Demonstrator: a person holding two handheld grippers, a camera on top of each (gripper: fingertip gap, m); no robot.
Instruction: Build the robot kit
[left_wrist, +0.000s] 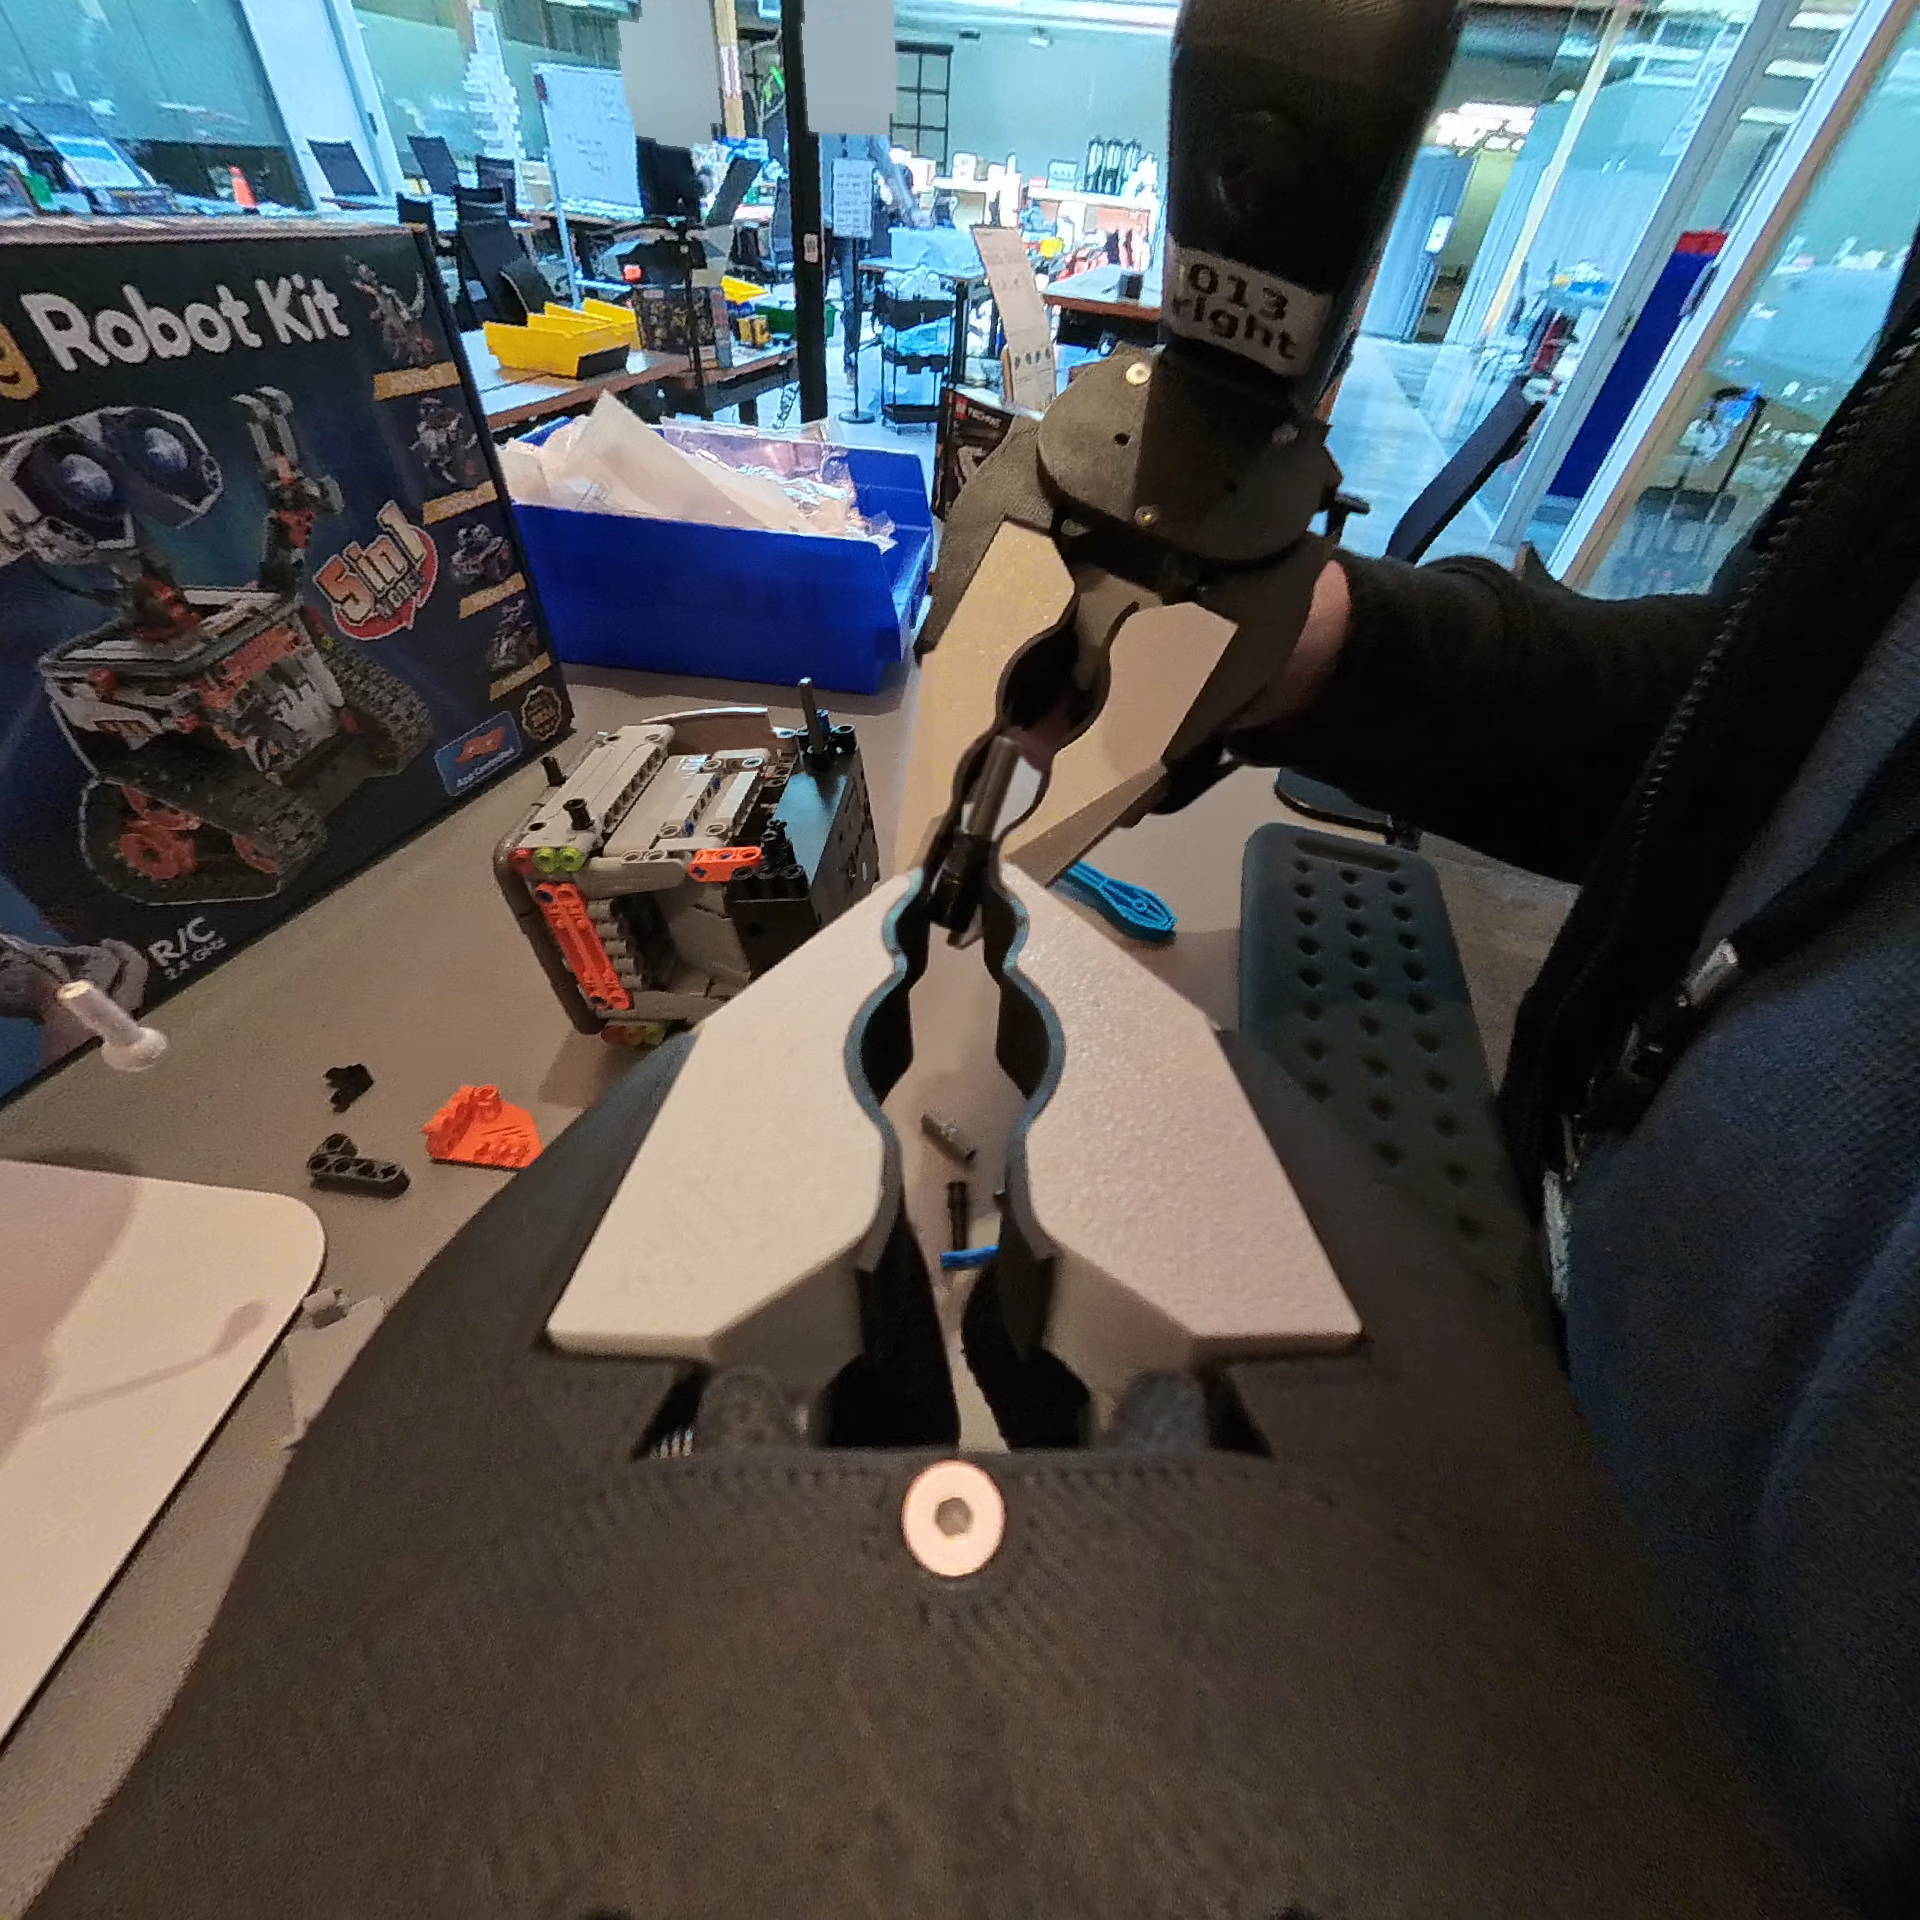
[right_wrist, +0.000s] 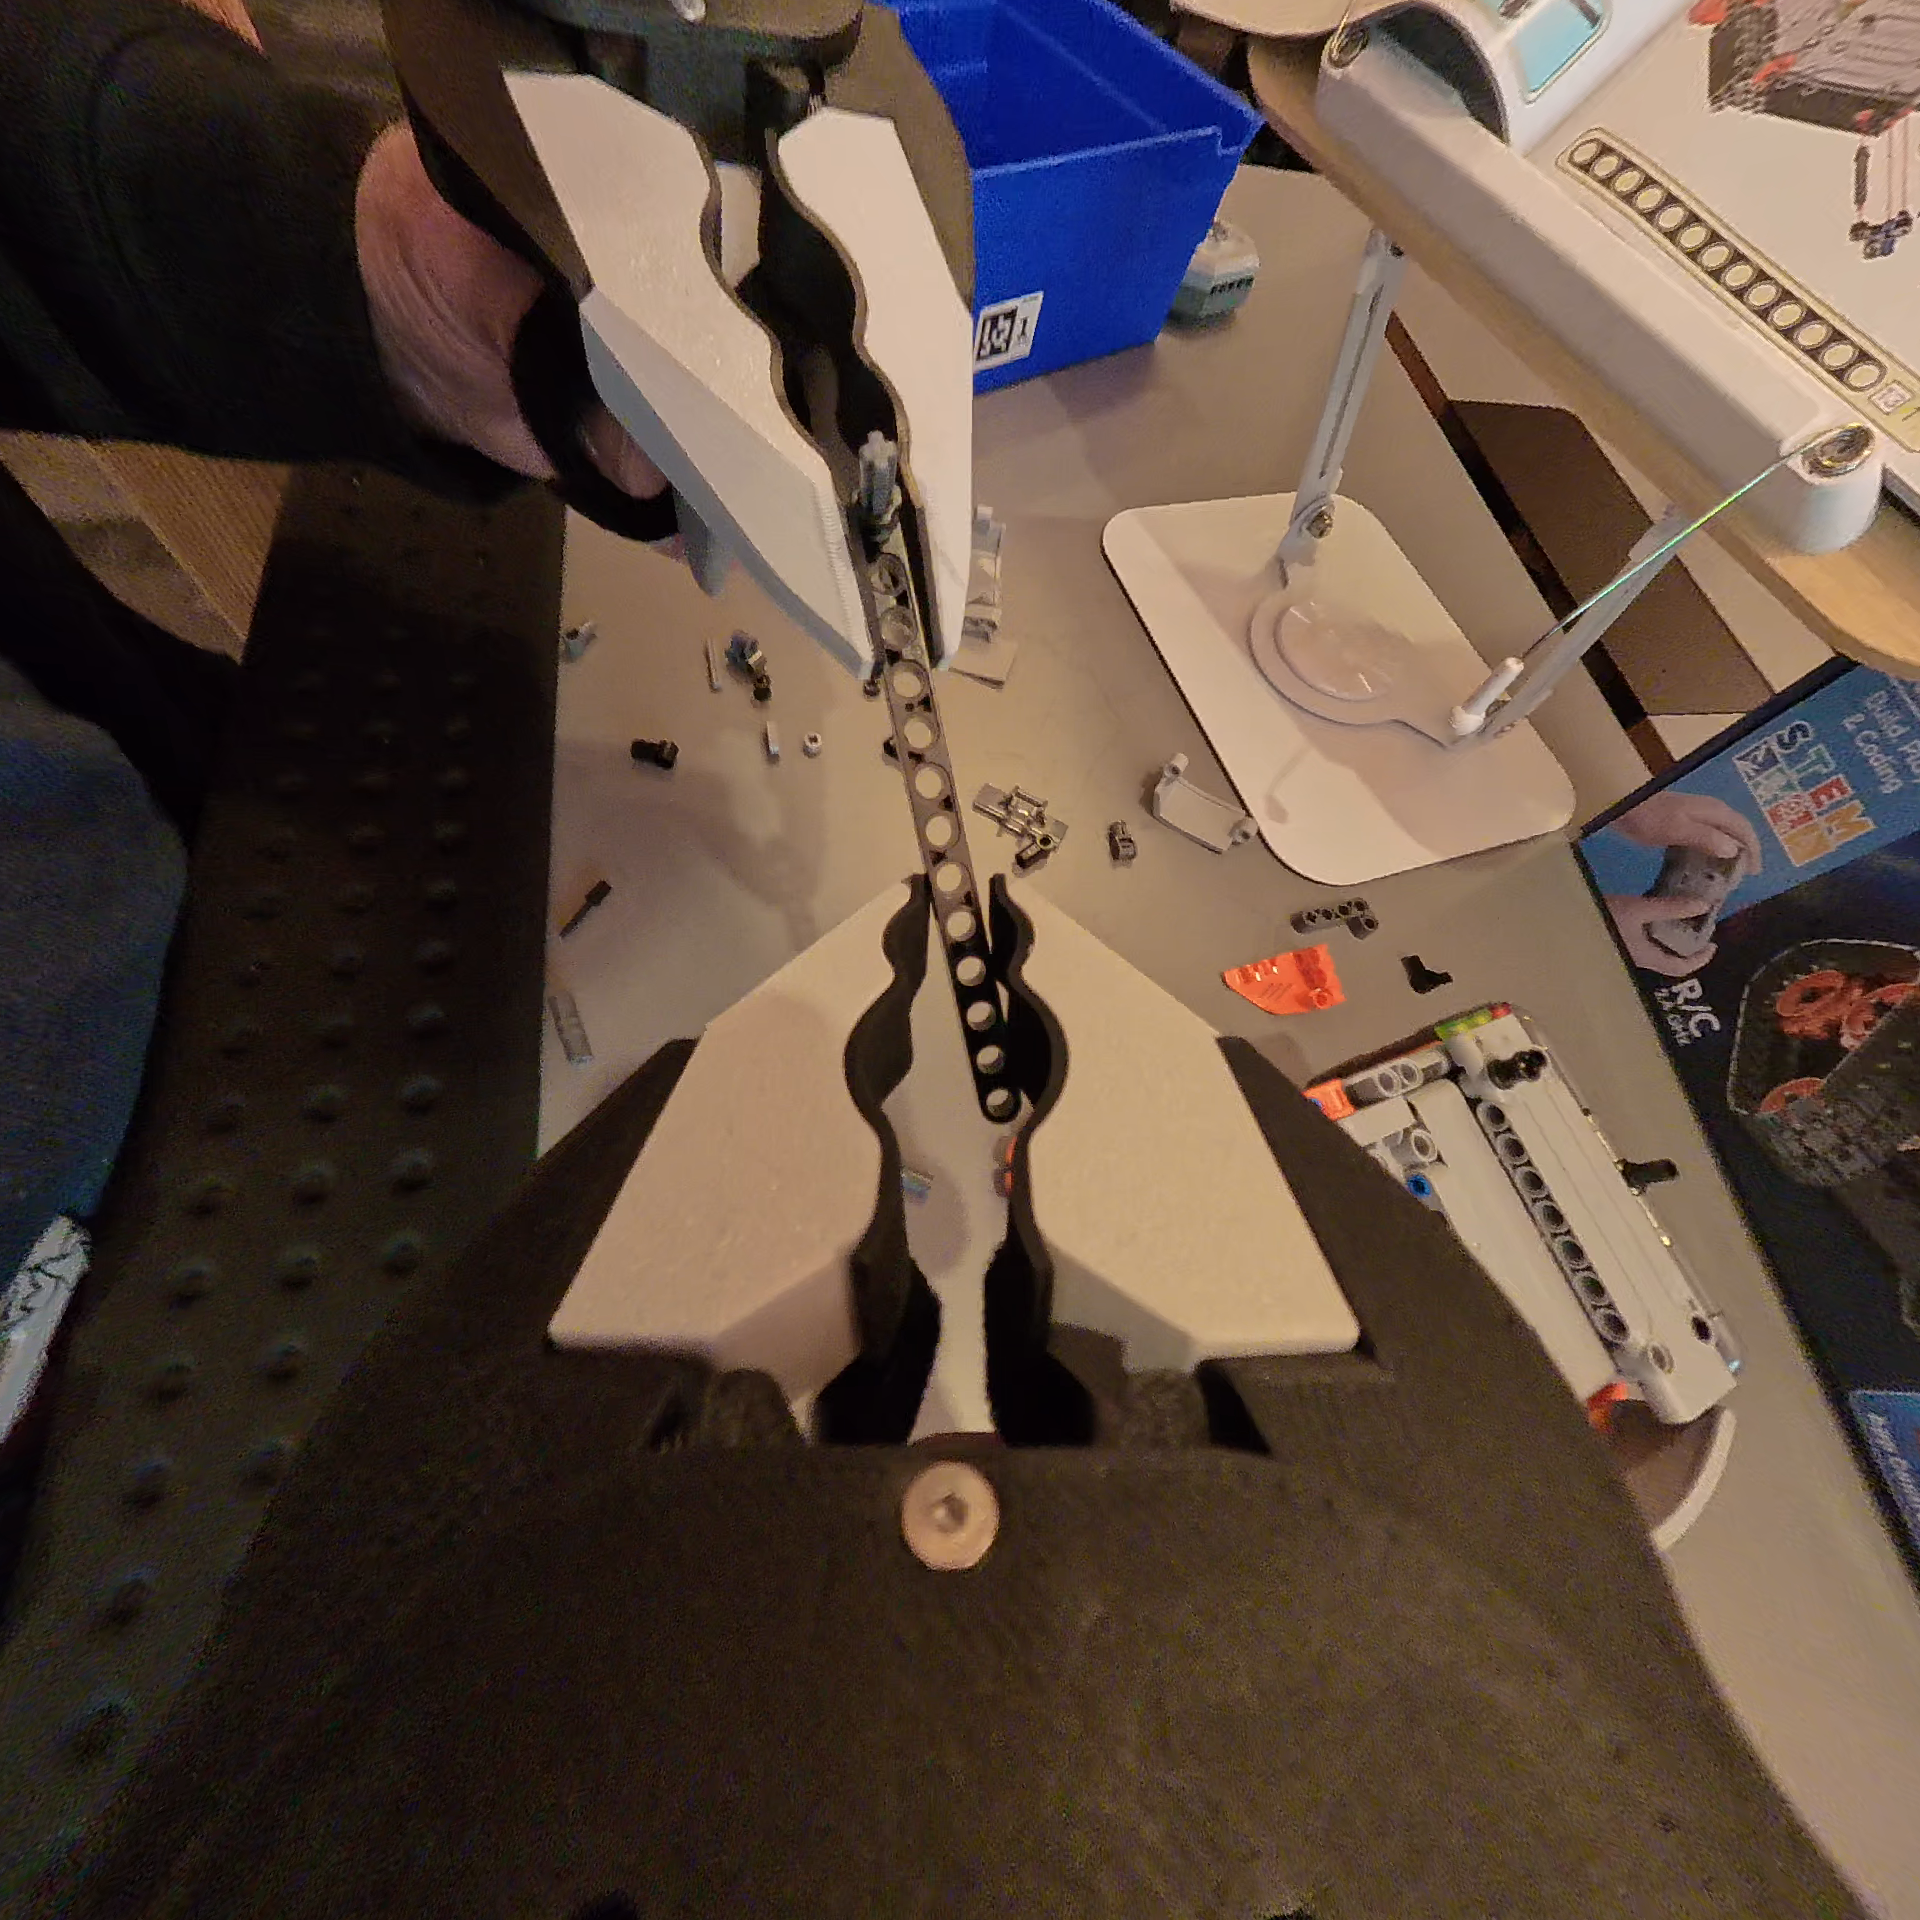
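Kit box (left_wrist: 239, 582) cut off at left edge, perforated beam's (right_wrist: 940, 831) upper end hidden between claw fingers (right_wrist: 727, 436)

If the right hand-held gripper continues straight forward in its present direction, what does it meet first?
Most likely the left hand-held gripper, which grips the far end of the same perforated beam directly ahead; depth is uncertain.

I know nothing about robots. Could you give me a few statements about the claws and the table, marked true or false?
1. The left claw and right claw both grip one long holed beam. True.
2. The bin is red. False: it is blue.
3. An orange piece lies on the table. True.
4. A claw holds the half-built model. False: it sits on the table.
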